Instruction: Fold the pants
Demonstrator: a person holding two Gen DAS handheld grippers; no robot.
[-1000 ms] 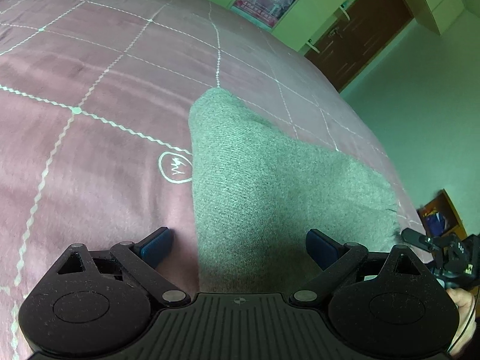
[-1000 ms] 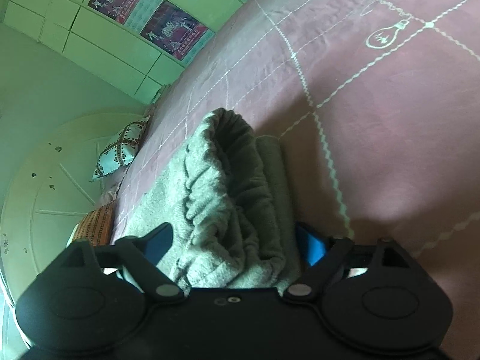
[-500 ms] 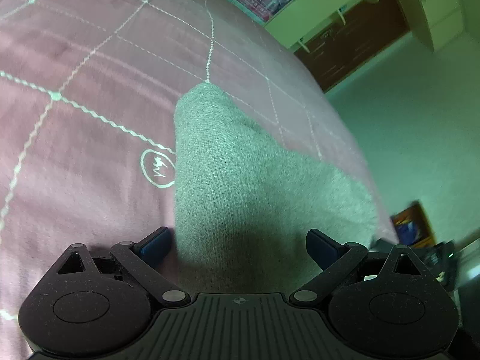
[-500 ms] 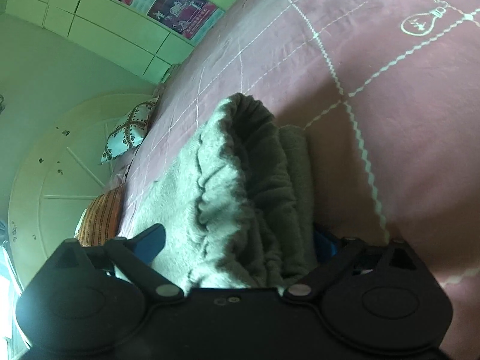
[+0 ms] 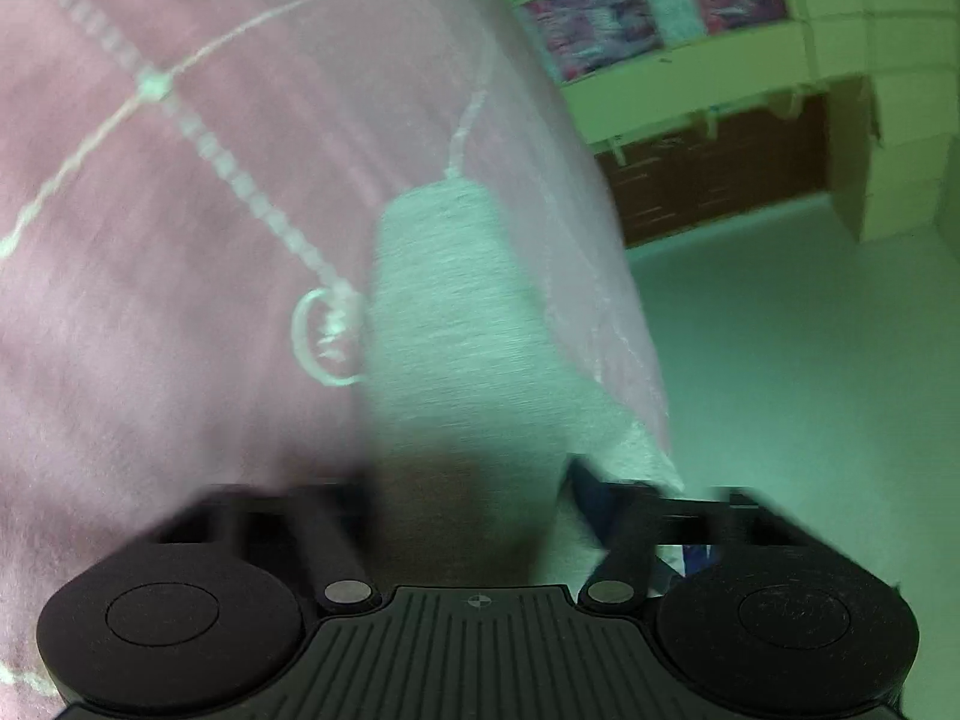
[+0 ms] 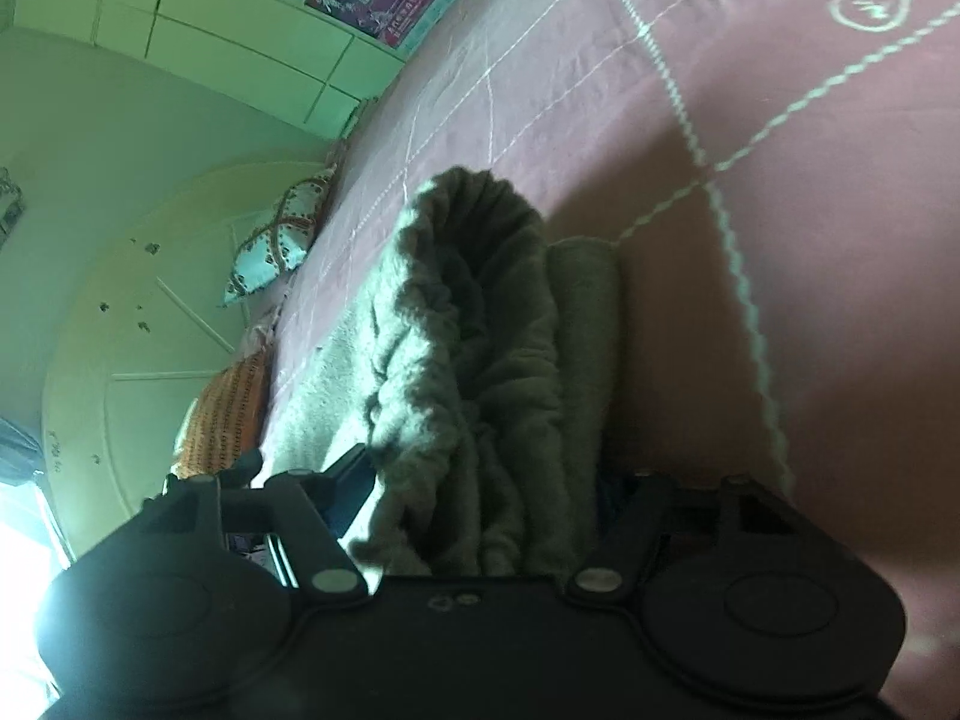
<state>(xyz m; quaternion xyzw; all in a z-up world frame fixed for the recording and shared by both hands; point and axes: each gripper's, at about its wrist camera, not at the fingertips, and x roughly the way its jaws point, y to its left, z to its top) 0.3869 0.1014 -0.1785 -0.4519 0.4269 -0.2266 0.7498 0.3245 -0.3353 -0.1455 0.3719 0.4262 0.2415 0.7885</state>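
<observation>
2 grippers bracket the grey pants (image 5: 456,324) on the pink bedspread (image 5: 150,300). Your left gripper (image 5: 468,504) is closing on the leg end, cloth between its jaws, though blur hides whether the pads press yet. Your right gripper (image 6: 480,498) is closing around the bunched waistband (image 6: 474,324). From each gripper, the pants' long axis runs straight ahead along the fingers.
</observation>
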